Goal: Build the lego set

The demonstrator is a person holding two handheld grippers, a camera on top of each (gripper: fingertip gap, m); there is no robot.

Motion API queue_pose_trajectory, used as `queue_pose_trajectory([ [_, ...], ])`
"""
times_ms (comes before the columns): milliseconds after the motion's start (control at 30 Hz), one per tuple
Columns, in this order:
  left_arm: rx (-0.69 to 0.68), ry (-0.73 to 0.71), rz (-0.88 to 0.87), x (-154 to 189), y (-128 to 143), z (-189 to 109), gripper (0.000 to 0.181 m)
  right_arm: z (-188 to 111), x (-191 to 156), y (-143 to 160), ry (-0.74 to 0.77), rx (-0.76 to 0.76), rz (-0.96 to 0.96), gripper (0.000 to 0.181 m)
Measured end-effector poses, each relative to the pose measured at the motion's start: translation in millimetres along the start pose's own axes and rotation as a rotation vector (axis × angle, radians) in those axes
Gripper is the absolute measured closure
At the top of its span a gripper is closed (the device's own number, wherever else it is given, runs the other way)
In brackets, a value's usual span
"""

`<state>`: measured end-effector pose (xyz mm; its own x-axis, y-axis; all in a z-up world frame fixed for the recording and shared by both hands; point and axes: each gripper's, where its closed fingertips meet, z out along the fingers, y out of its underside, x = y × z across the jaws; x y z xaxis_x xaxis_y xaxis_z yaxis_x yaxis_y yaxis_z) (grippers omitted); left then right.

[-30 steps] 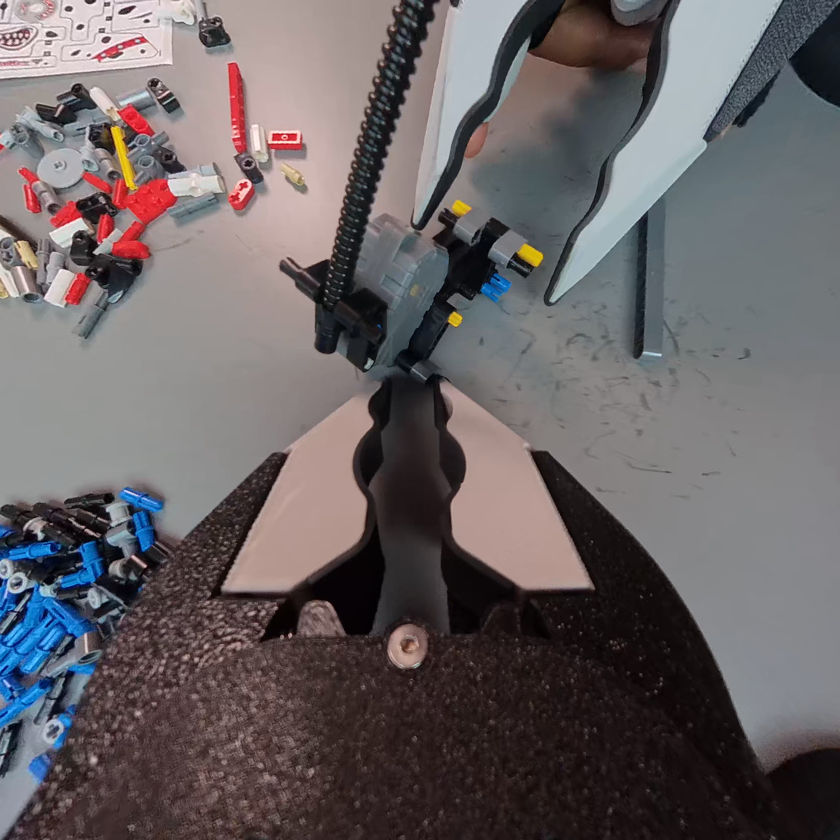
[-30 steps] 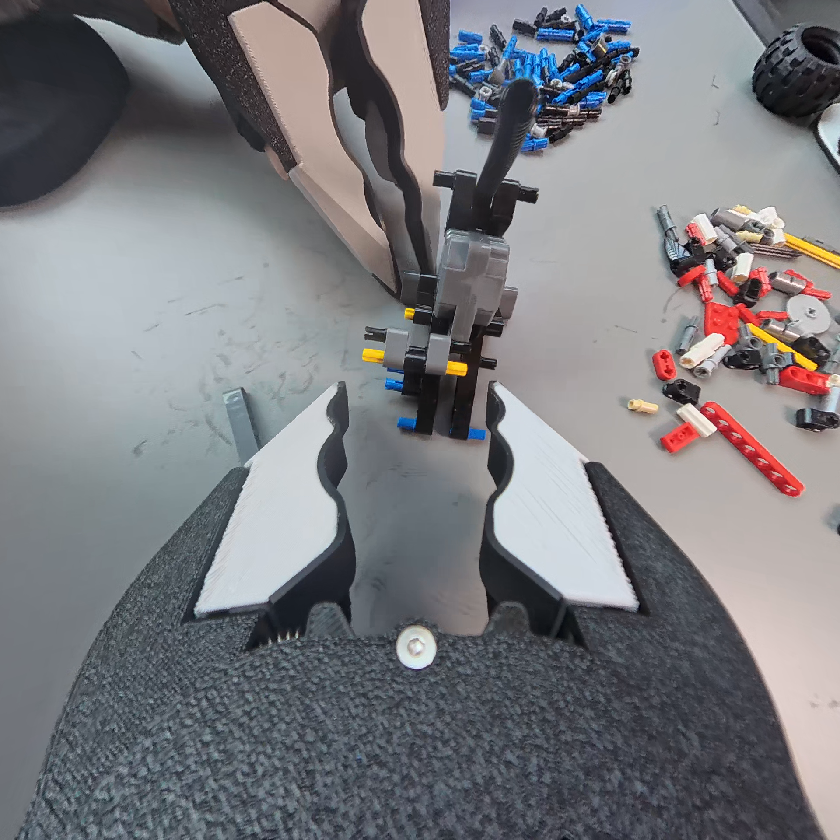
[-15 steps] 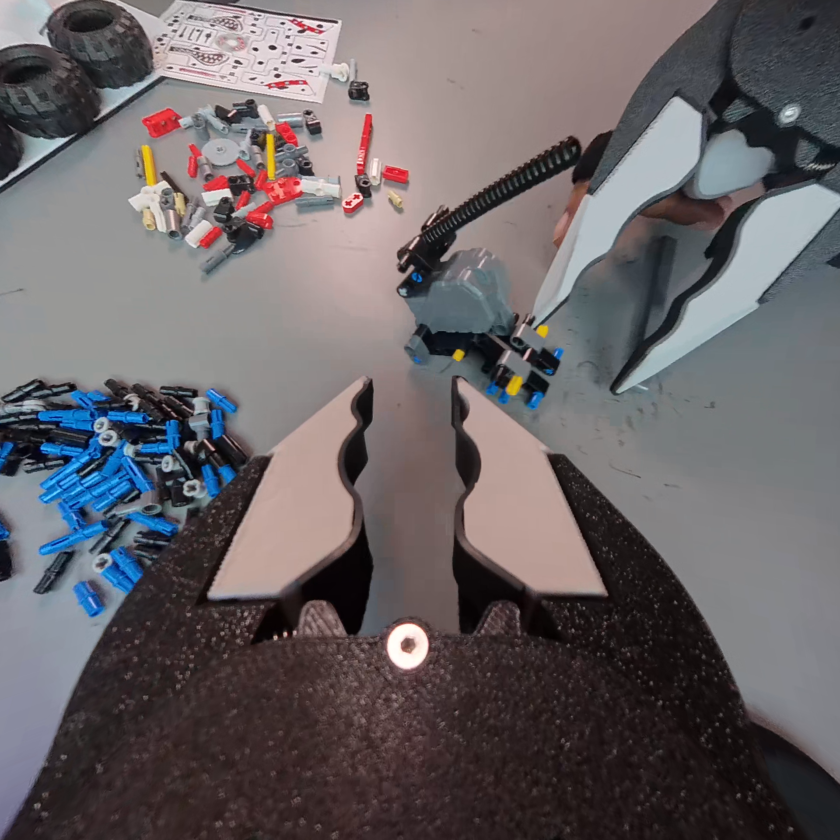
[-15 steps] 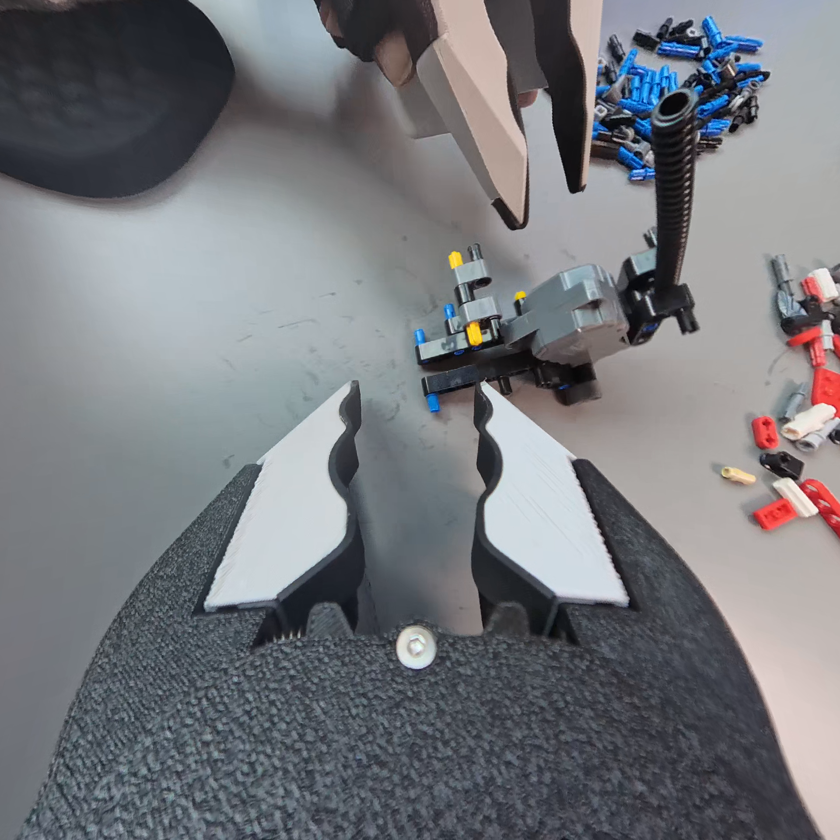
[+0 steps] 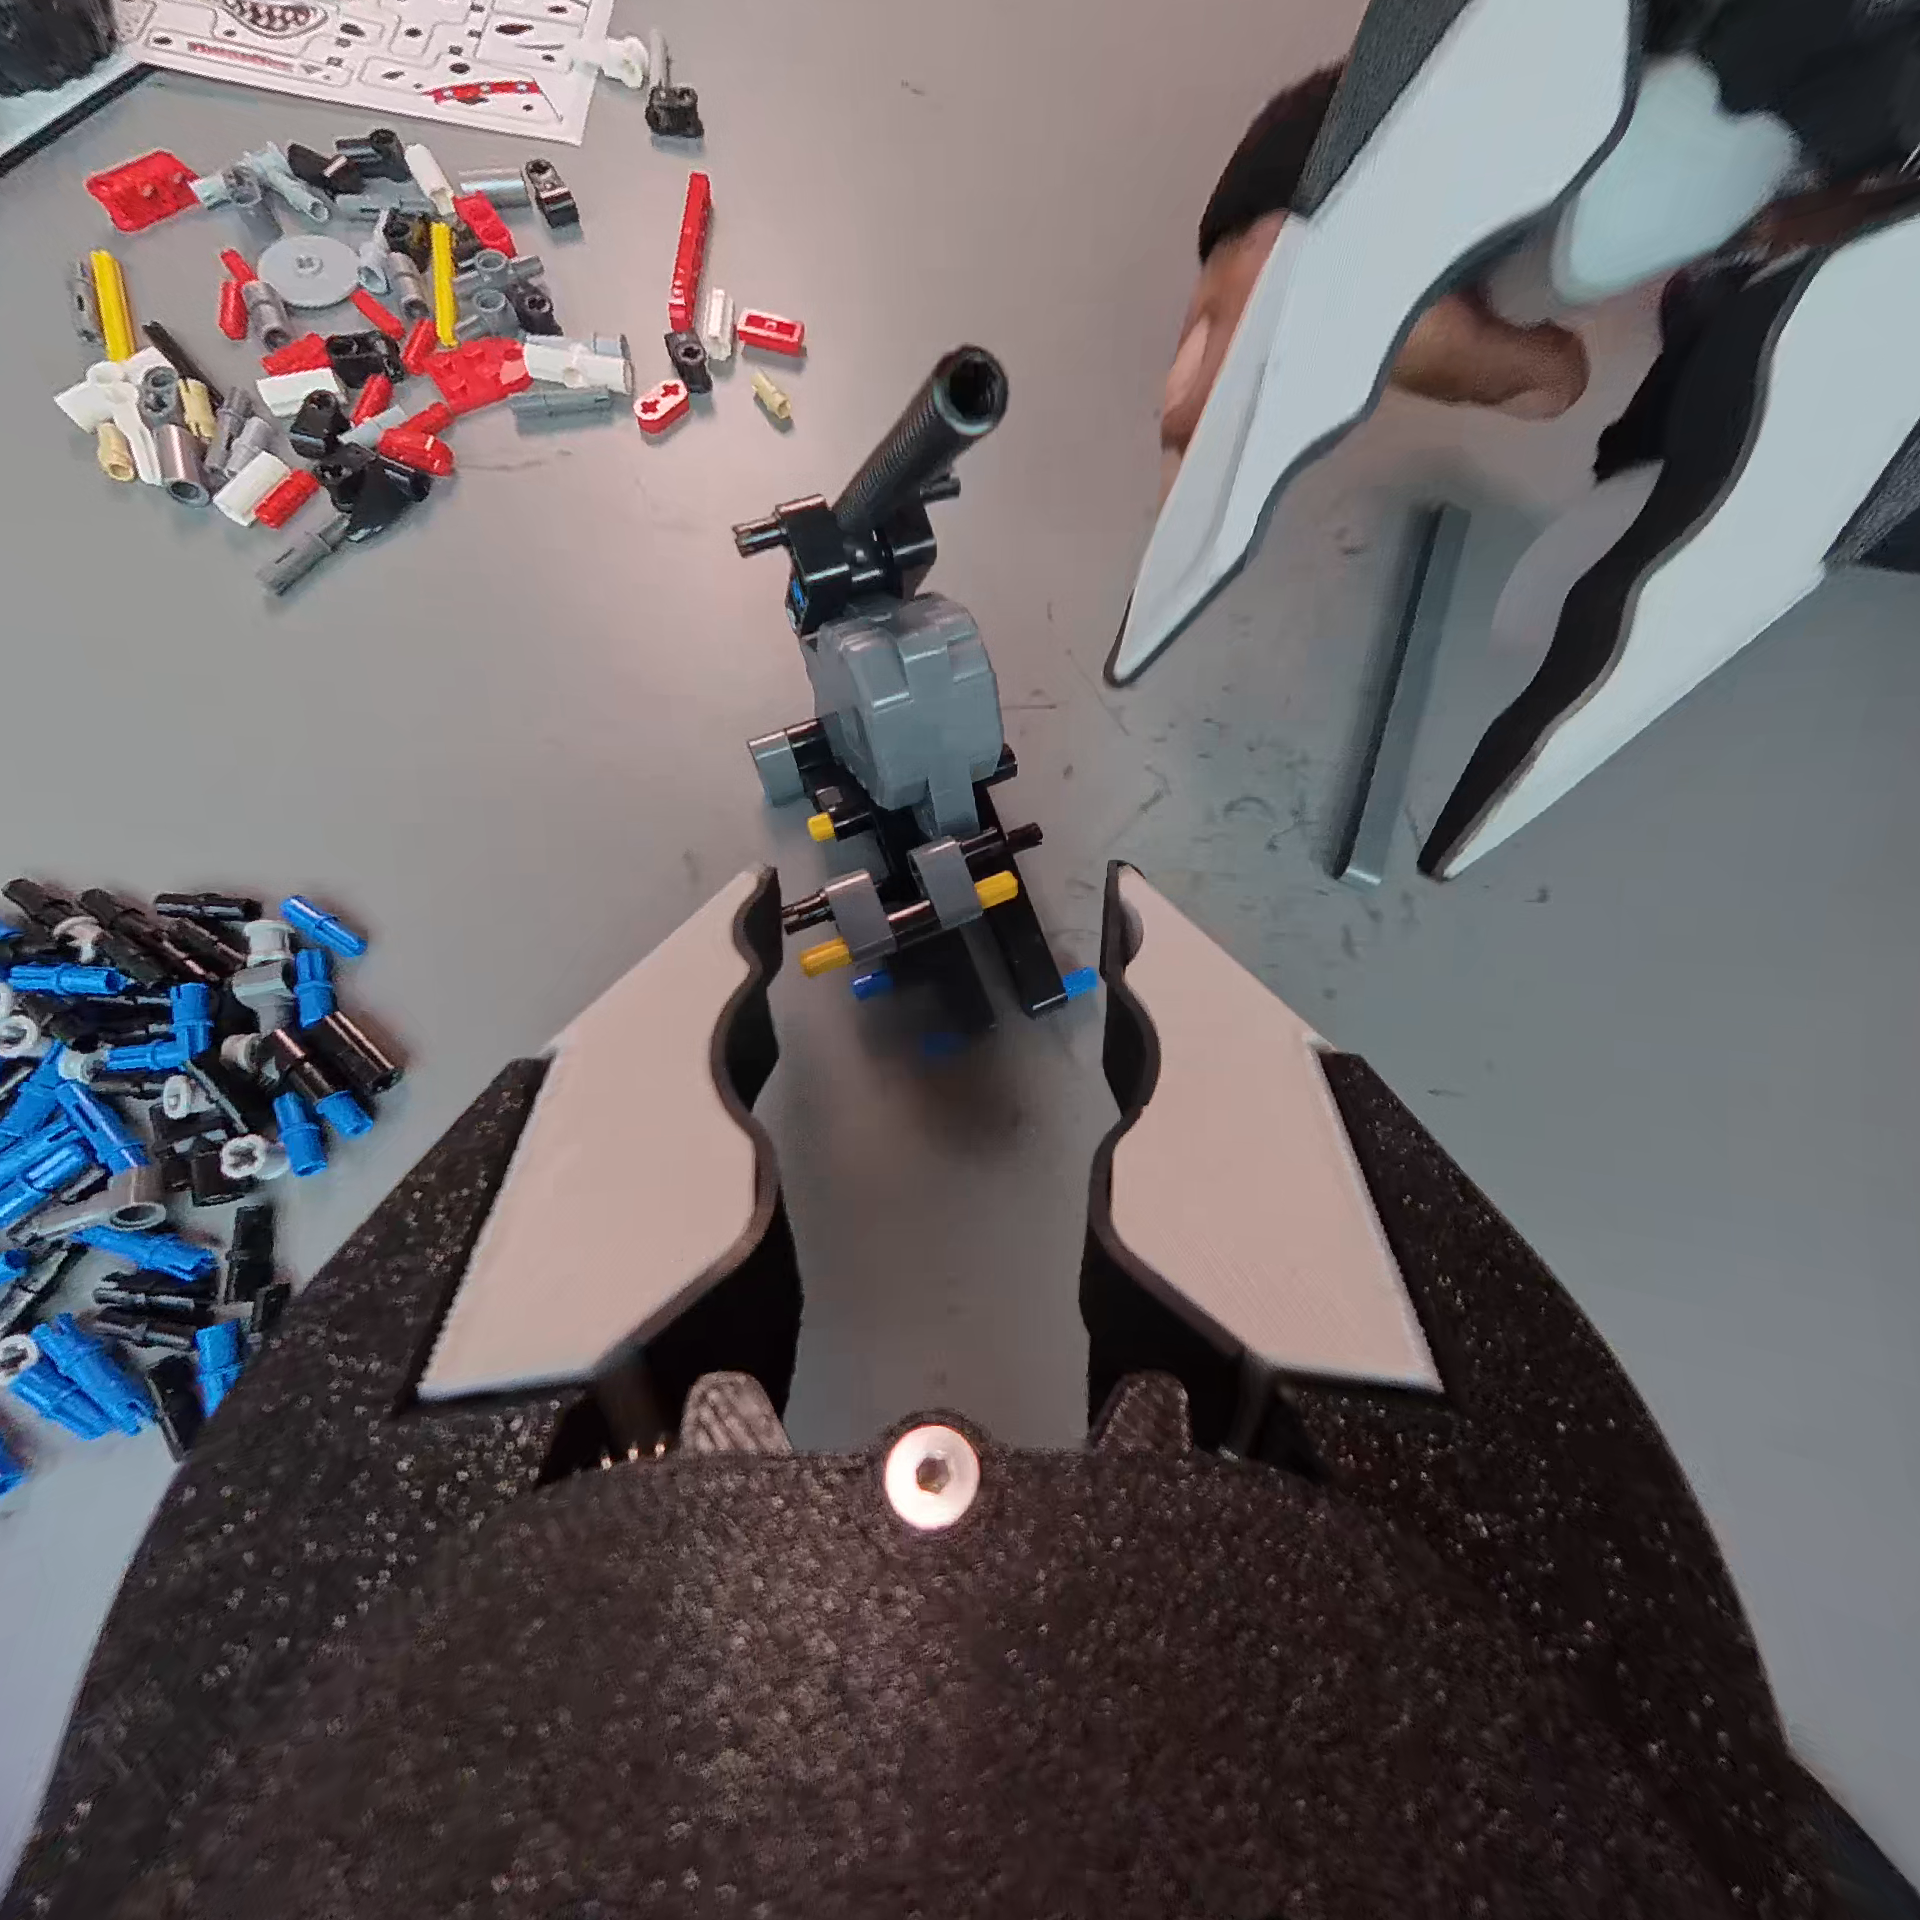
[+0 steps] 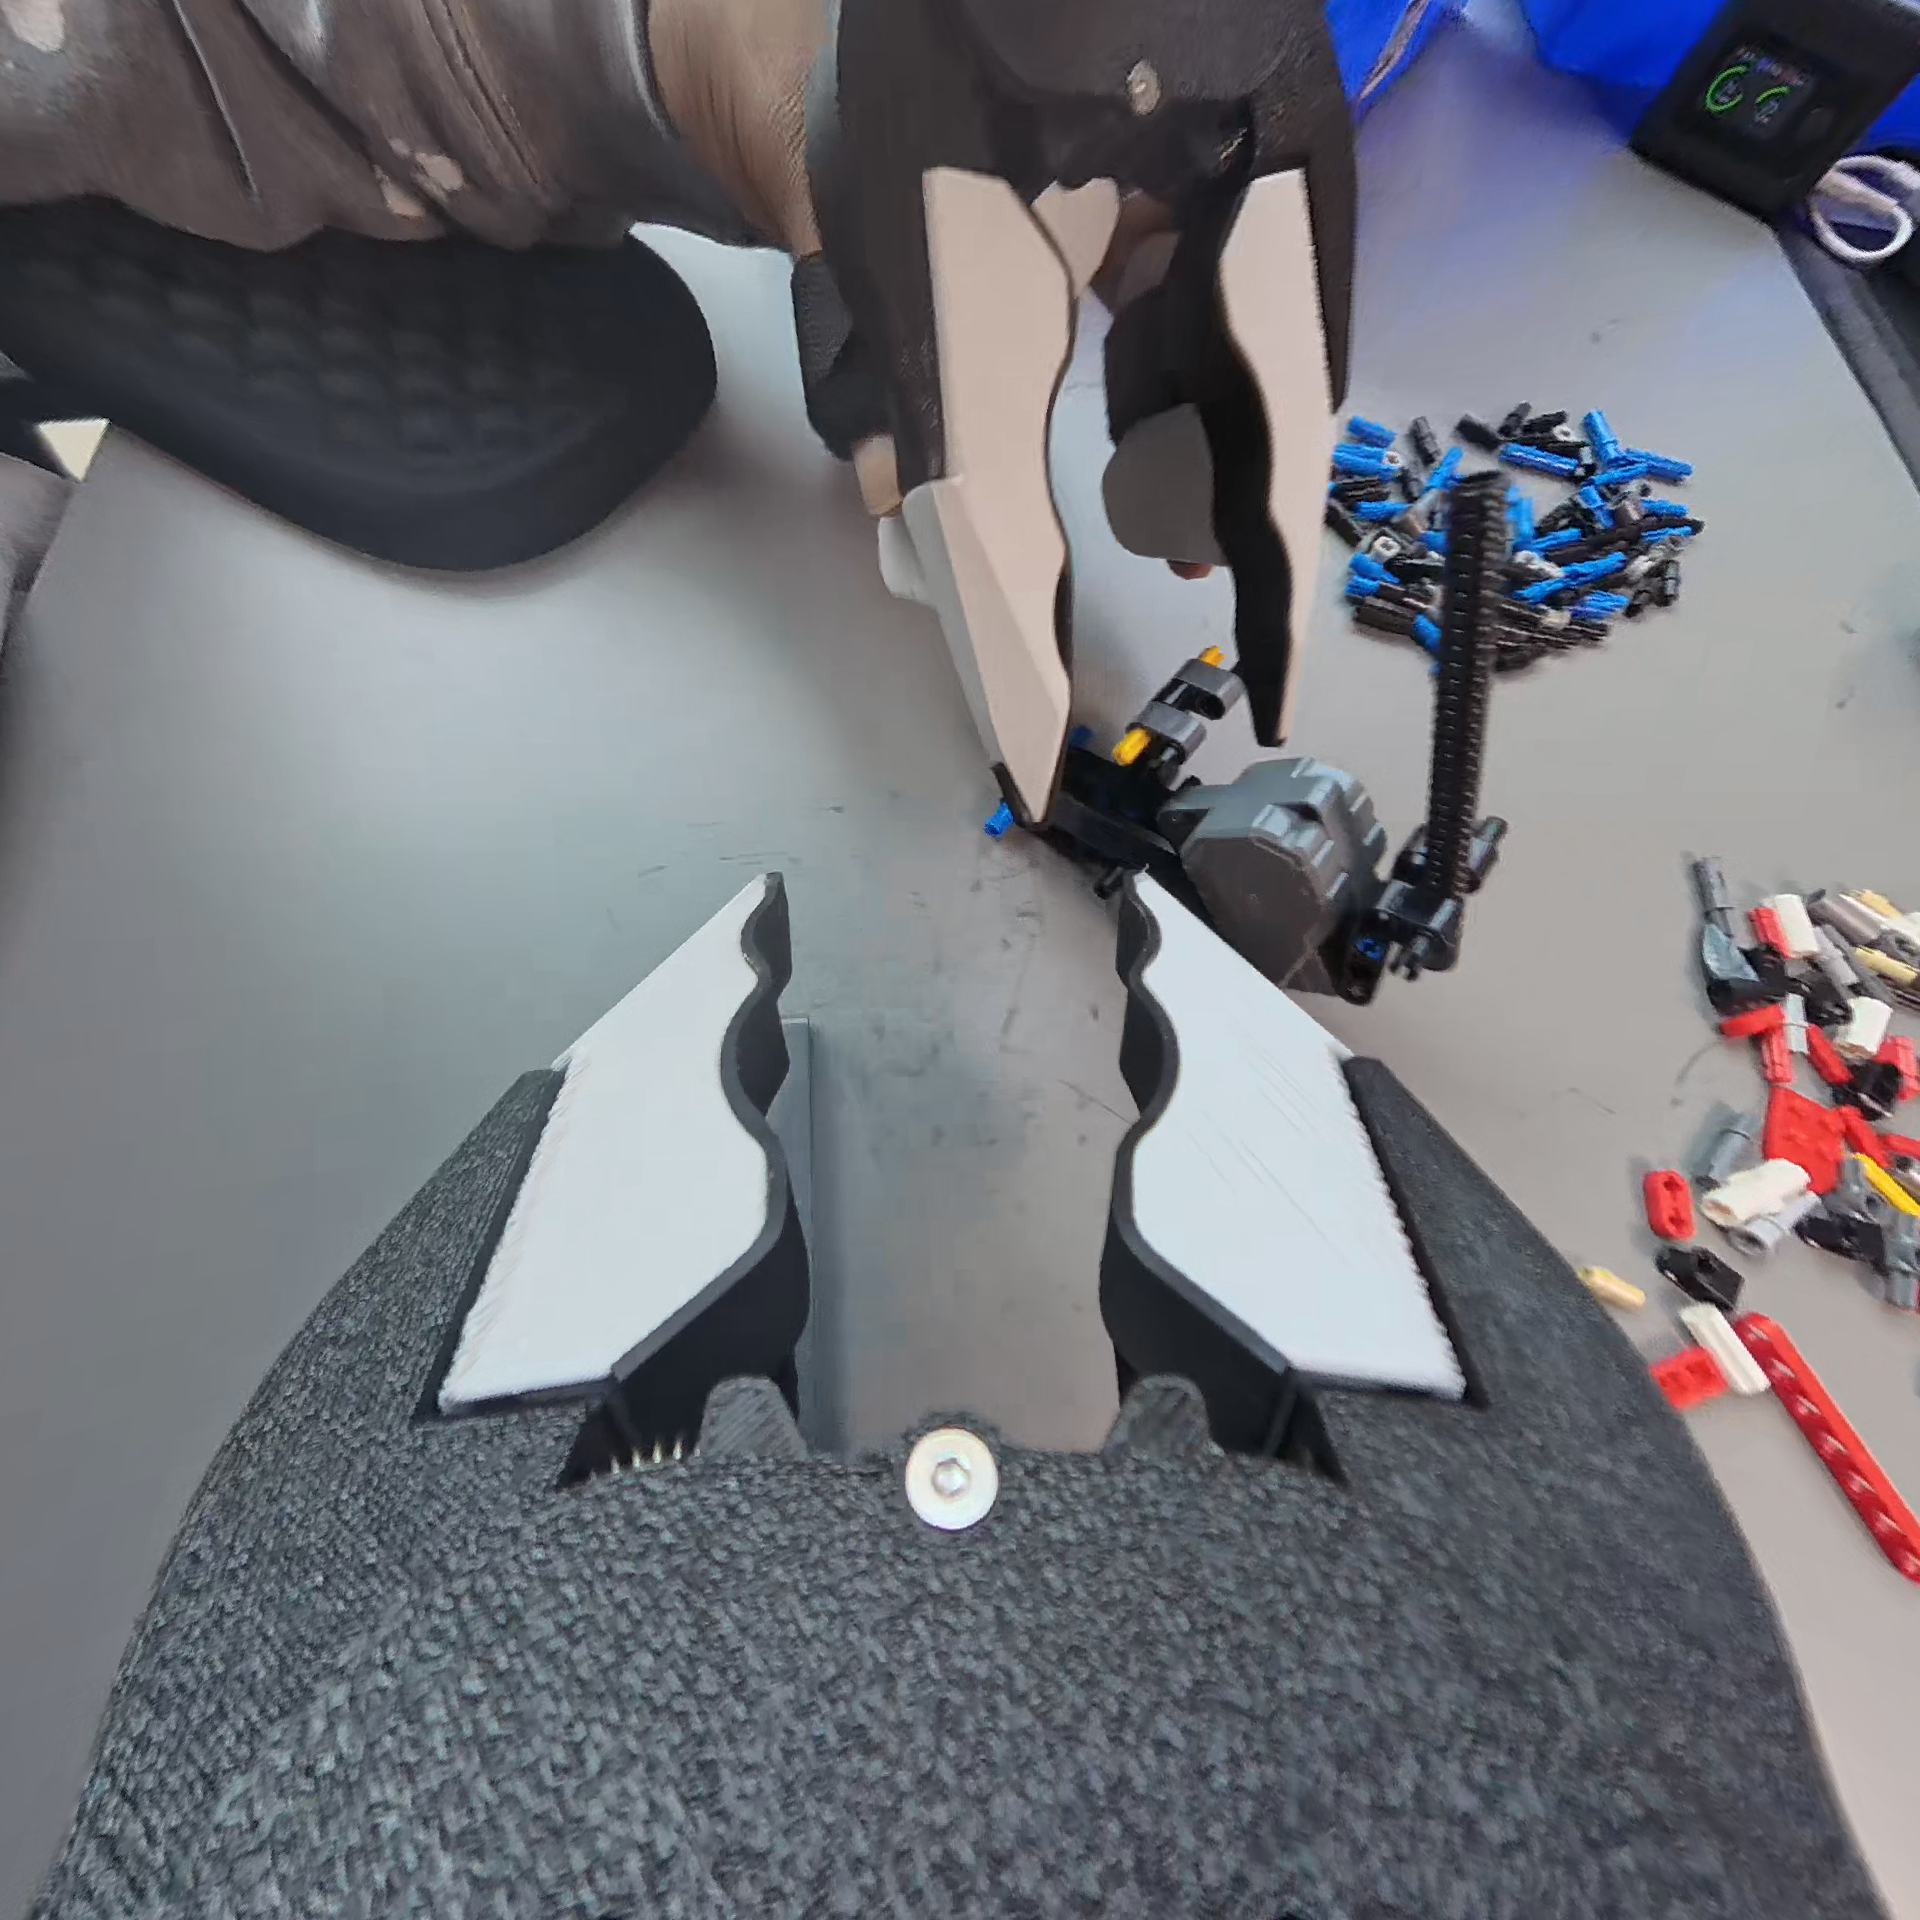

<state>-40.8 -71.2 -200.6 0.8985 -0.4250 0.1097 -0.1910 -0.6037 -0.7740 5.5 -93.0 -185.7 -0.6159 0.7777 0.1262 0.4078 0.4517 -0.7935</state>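
Lego assembly between spread left gripper fingers

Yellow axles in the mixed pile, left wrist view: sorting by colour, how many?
2: one yellow axle at the pile's left edge, another mid-pile beside grey connectors. Others may be buried.

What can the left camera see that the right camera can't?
Only the left wrist view shows the sticker sheet and the hose's open end. Only the right wrist view shows a small screen and a dark cushion. Both show the lego model on the table, the blue and black pins, the mixed red and grey parts, and both open grippers, left and right.
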Motion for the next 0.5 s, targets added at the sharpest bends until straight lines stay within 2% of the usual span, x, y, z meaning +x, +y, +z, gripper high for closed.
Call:
queue_pose_trajectory([
  [100, -0.063, -0.047, 0.060, -7, 10, 3, 0.126, -17, 12, 4, 0.052, 0.021, 0.029, 0.120],
  [200, -0.062, -0.078, 0.049, -16, 12, 0, 0.133, -25, 20, 10, 0.082, 0.027, 0.050, 0.121],
  [400, -0.048, -0.144, 0.001, -39, 16, -12, 0.138, -24, 19, 19, 0.091, -0.006, 0.039, 0.121],
  [500, -0.038, -0.133, -0.009, -39, 16, -18, 0.138, -24, 20, 20, 0.095, -0.010, 0.037, 0.121],
])
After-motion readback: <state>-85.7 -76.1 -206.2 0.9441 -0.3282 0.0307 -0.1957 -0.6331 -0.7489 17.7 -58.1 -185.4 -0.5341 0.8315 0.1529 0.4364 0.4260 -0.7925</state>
